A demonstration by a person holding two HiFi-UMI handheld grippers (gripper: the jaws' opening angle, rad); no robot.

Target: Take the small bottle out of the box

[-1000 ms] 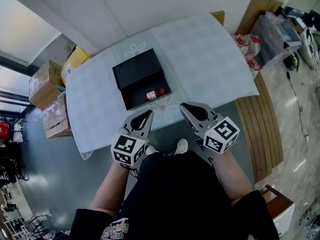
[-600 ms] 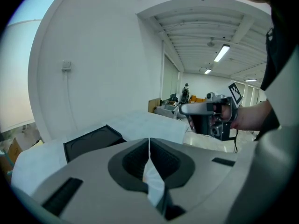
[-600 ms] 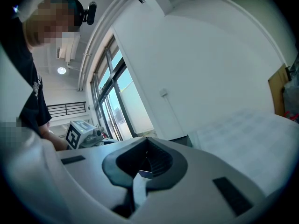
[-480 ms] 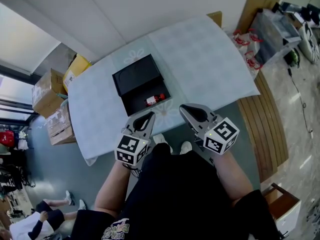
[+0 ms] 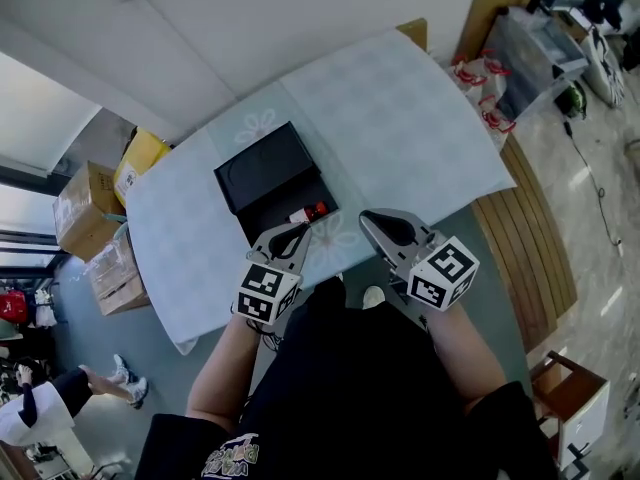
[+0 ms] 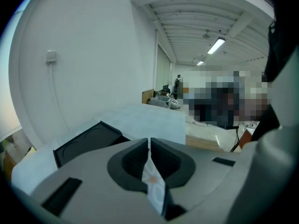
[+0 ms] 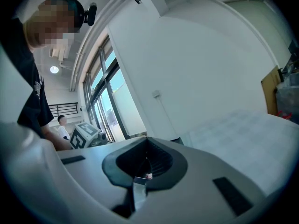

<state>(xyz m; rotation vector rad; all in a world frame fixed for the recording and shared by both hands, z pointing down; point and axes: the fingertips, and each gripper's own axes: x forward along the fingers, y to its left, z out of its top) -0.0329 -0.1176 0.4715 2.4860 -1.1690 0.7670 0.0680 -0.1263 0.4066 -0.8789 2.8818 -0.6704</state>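
A black box (image 5: 262, 173) lies open on the pale blue table (image 5: 420, 118). A small bottle with a red cap (image 5: 308, 212) lies in its near part. My left gripper (image 5: 292, 231) is shut and empty, its tips just short of the box's near edge beside the bottle. My right gripper (image 5: 374, 218) is shut and empty, over the table's near edge to the right of the box. The left gripper view looks over the shut left gripper (image 6: 149, 143) to the box's raised lid (image 6: 86, 139). In the right gripper view the right gripper (image 7: 146, 144) has its jaws together.
Cardboard boxes (image 5: 85, 203) stand on the floor left of the table. A wooden platform (image 5: 540, 228) and plastic crates (image 5: 535, 53) are at the right. A person's legs (image 5: 110, 378) show at the lower left. A white wall runs behind the table.
The view has shifted, so the table and box now sit further up and left. The left gripper's tips have come closer to the box's near edge. Both grippers stay shut.
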